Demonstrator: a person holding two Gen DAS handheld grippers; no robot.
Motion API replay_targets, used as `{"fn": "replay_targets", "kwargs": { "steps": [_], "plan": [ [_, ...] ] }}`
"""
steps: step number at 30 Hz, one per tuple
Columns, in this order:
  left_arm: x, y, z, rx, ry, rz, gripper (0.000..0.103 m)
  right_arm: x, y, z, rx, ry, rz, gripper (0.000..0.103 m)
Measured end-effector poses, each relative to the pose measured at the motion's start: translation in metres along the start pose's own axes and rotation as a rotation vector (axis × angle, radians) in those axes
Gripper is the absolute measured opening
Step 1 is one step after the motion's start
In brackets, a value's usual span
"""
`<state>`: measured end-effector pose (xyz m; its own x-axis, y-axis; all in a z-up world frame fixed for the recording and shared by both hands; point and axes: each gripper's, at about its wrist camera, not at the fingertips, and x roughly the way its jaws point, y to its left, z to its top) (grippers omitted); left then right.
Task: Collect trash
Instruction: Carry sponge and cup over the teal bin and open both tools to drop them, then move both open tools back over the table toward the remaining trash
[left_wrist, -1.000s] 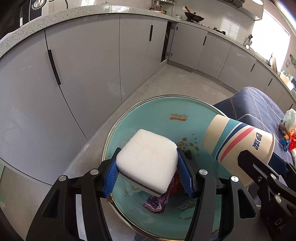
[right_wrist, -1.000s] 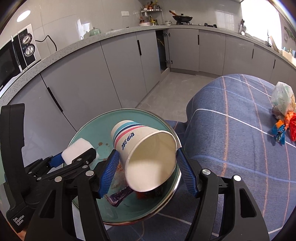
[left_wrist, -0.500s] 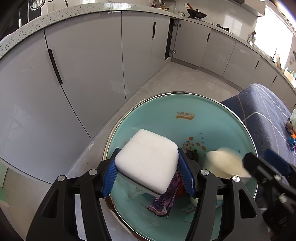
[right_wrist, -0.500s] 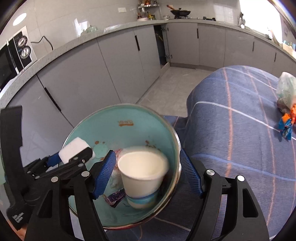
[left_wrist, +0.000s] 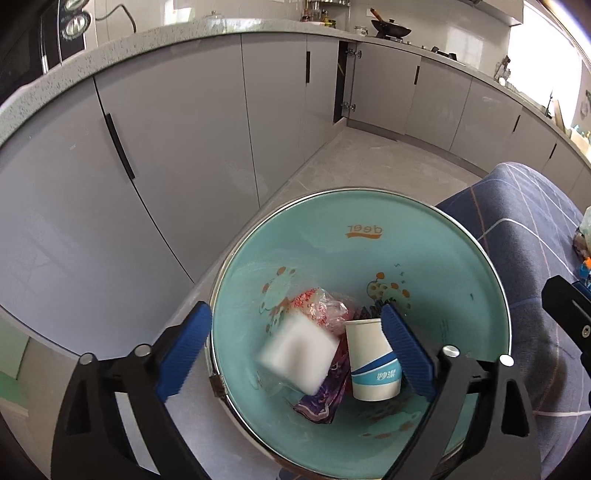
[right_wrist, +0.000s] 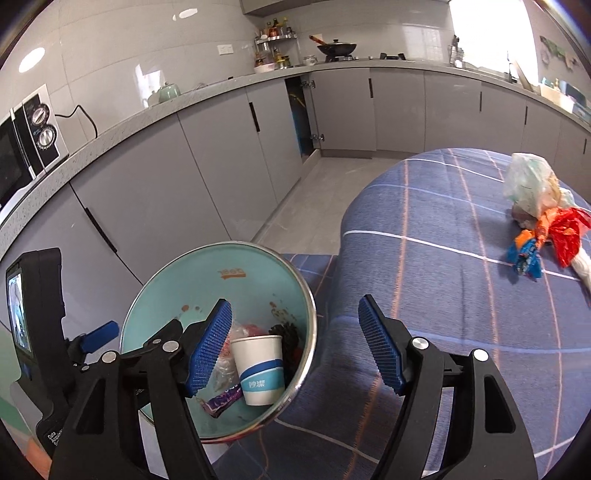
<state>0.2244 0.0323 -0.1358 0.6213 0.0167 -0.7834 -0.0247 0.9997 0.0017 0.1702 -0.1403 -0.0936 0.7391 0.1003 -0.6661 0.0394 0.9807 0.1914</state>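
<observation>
Grey kitchen cabinets (left_wrist: 177, 155) behind; your left hand-held gripper (left_wrist: 299, 345) just spread wide, blurred white foam block (left_wrist: 299, 356) loose in the teal metal-rimmed bin (left_wrist: 369, 206); right hand-held gripper (right_wrist: 295, 343) gapes empty.

We read "deer" upside down in orange on the bin's (left_wrist: 461, 266) teal inner wall. Below it, the cup (left_wrist: 373, 363) carries white Chinese characters on its blue band.

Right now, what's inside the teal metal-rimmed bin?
Teal bin holds an upright white-and-blue paper cup, a blurred white foam block, a purple wrapper and clear crumpled plastic. Anything beneath them is hidden.
</observation>
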Motion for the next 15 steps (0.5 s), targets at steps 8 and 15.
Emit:
{"fn": "replay_targets", "kwargs": {
  "steps": [8, 15],
  "plan": [
    [-0.017, -0.010, 0.002, 0.012, -0.019, -0.007, 0.097, -0.021, -0.014, 0.001, 0.030, -0.036, -0.012, 0.071],
    [-0.031, -0.025, 0.002, 0.028, -0.032, -0.005, 0.097, -0.036, -0.028, -0.002, 0.050, -0.056, -0.032, 0.071]
  ]
}}
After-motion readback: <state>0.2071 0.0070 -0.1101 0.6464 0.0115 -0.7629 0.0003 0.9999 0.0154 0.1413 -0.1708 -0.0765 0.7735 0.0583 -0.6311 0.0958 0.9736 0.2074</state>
